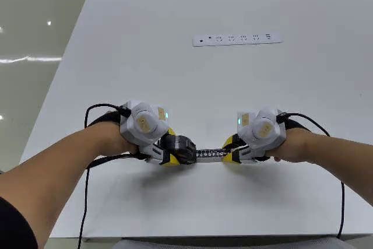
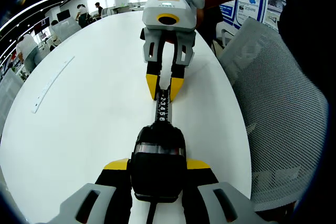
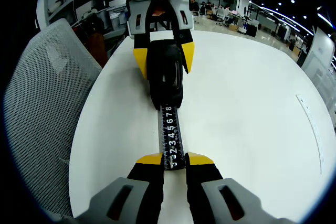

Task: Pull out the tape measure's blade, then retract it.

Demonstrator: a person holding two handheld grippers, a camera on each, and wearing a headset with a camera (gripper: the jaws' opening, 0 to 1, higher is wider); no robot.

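One black tape measure [image 1: 182, 148] sits by the near edge of the white table [image 1: 175, 74], between two grippers. The left gripper [image 1: 168, 155] is clamped around it. The right gripper [image 1: 231, 150] pinches the tip of its single blade [image 1: 210, 153], which is out a short way. One power strip [image 1: 237, 39] lies far back.

White table [image 1: 175, 74], power strip [image 1: 237, 39] on top
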